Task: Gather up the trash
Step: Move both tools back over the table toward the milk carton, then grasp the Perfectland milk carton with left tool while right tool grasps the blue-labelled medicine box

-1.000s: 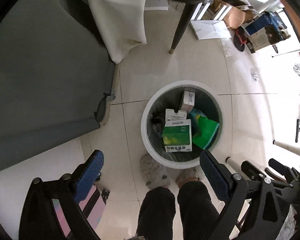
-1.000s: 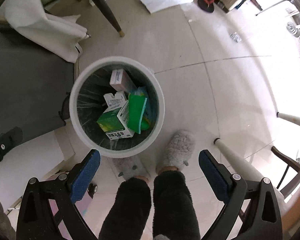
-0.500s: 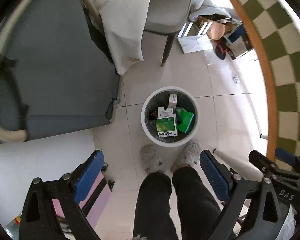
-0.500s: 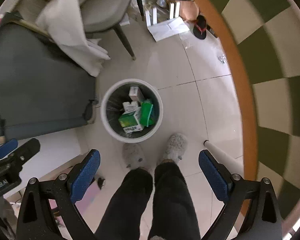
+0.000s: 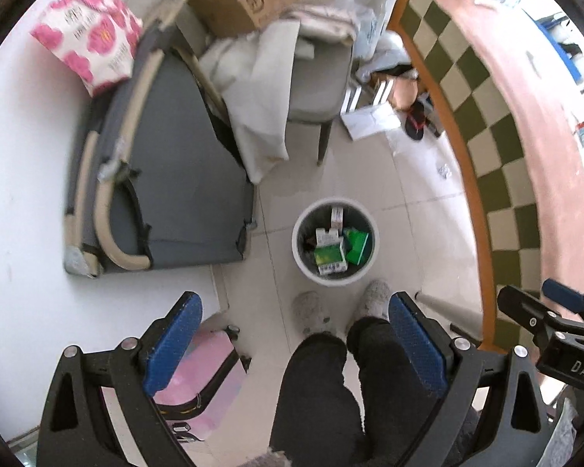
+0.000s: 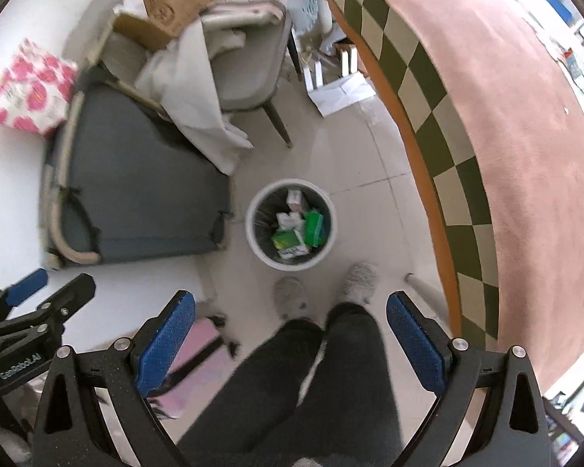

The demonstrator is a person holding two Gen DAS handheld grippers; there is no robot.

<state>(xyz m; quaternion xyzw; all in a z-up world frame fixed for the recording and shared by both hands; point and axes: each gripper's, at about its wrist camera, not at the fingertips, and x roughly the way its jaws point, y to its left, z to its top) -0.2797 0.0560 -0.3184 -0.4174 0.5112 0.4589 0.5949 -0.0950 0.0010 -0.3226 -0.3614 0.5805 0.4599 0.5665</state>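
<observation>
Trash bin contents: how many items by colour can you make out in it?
In the trash bin:
Green box: 1
Green packet: 1
White cartons: 2
Total: 4 visible; anything beneath is hidden.

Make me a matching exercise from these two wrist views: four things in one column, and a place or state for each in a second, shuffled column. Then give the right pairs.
Things:
1. green box
2. trash bin
3. cardboard box
4. left gripper

Places or states:
A. open, holding nothing
B. on the floor just ahead of the person's slippers
C. lying inside the bin among other packaging
D. up on the cluttered chair at the top of the view

Pairs: 1-C, 2-B, 3-D, 4-A
</observation>
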